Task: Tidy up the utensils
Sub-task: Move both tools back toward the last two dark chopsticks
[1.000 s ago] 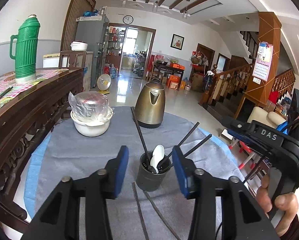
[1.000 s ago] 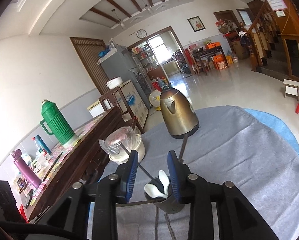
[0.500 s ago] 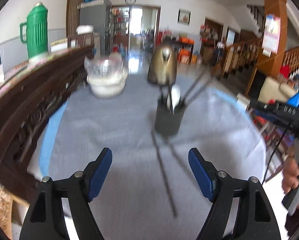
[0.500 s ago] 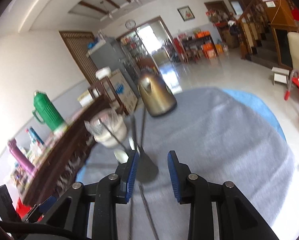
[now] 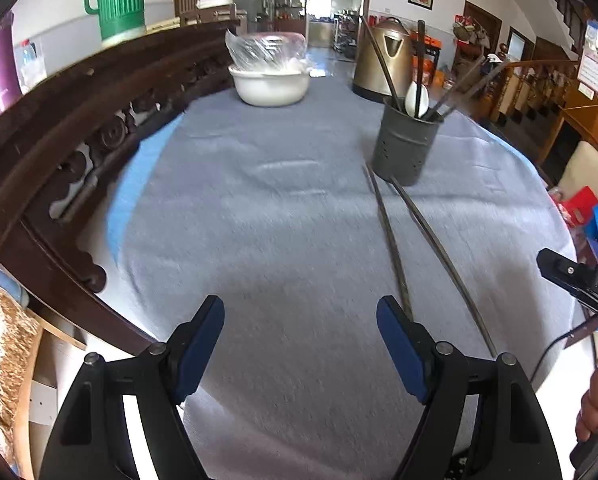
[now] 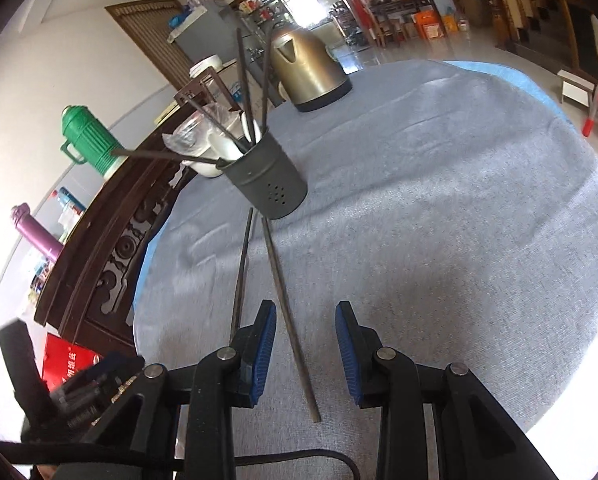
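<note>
In the left wrist view, the left gripper (image 5: 300,340) is hovering wide apart and empty at lower centre over the grey cloth (image 5: 259,220). Two chopsticks (image 5: 395,248) are lying right of centre, running up to the holder (image 5: 403,148) at upper right, near the kettle (image 5: 383,60). In the right wrist view, the right gripper (image 6: 306,346) is sitting narrow, straddling one chopstick (image 6: 287,316) without pinching it.

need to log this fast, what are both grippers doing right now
left gripper: open, holding nothing.
right gripper: partly open, holding nothing; one loose chopstick lies on the cloth between its jaws.
</note>
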Demonstrator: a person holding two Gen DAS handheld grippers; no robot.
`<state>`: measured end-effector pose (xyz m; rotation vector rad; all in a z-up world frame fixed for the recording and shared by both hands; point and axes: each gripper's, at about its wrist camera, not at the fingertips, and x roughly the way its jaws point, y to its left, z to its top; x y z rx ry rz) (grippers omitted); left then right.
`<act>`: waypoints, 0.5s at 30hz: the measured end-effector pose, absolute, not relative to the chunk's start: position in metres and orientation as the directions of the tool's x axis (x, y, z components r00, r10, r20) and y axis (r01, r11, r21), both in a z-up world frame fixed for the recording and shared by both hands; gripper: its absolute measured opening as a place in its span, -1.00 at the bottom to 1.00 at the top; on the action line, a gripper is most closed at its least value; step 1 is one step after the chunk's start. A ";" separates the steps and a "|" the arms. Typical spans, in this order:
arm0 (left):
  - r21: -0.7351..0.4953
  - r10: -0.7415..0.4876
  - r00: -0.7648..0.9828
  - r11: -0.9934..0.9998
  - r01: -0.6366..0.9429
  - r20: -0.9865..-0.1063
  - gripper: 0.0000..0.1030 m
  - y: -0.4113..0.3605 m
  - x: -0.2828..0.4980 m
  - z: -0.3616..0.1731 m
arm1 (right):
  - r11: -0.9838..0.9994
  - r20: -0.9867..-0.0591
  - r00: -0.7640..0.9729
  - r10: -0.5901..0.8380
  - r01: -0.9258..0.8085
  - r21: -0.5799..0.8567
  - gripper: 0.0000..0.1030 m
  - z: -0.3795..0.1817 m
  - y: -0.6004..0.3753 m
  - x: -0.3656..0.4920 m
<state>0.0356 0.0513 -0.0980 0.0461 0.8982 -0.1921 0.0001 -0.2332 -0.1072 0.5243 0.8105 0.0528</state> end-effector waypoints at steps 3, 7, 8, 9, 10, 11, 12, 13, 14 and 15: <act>-0.031 -0.135 0.599 0.983 0.182 -0.789 0.54 0.048 0.039 -0.102 | 0.877 -0.671 0.701 0.241 0.138 0.460 -0.35 -0.105 -0.231 0.003; -0.029 -0.123 0.586 0.986 0.166 -0.801 0.53 0.048 0.041 -0.110 | 0.879 -0.672 0.698 0.249 0.128 0.459 -0.35 -0.110 -0.227 0.006; -0.031 -0.121 0.584 0.986 0.162 -0.802 0.54 0.048 0.042 -0.112 | 0.879 -0.673 0.694 0.254 0.125 0.461 -0.35 -0.111 -0.226 0.007; -0.033 -0.120 0.584 0.987 0.158 -0.803 0.54 0.048 0.042 -0.114 | 0.878 -0.674 0.690 0.262 0.121 0.464 -0.35 -0.113 -0.225 0.008; -0.033 -0.118 0.583 0.988 0.154 -0.804 0.54 0.049 0.043 -0.115 | 0.877 -0.674 0.688 0.267 0.116 0.466 -0.35 -0.114 -0.222 0.009; -0.035 -0.116 0.581 0.988 0.150 -0.805 0.54 0.049 0.043 -0.116 | 0.878 -0.674 0.687 0.271 0.110 0.466 -0.35 -0.115 -0.221 0.010; -0.037 -0.116 0.578 0.988 0.147 -0.808 0.54 0.049 0.043 -0.117 | 0.882 -0.675 0.685 0.275 0.100 0.461 -0.35 -0.116 -0.218 0.009; -0.041 -0.118 0.575 0.989 0.146 -0.810 0.54 0.050 0.044 -0.119 | 0.886 -0.676 0.683 0.277 0.091 0.455 -0.35 -0.116 -0.215 0.010; -0.042 -0.118 0.573 0.989 0.144 -0.811 0.54 0.050 0.045 -0.120 | 0.891 -0.676 0.683 0.276 0.081 0.446 -0.35 -0.116 -0.212 0.009; -0.039 -0.115 0.571 0.989 0.143 -0.813 0.54 0.050 0.046 -0.121 | 0.897 -0.674 0.686 0.274 0.070 0.436 -0.35 -0.115 -0.208 0.009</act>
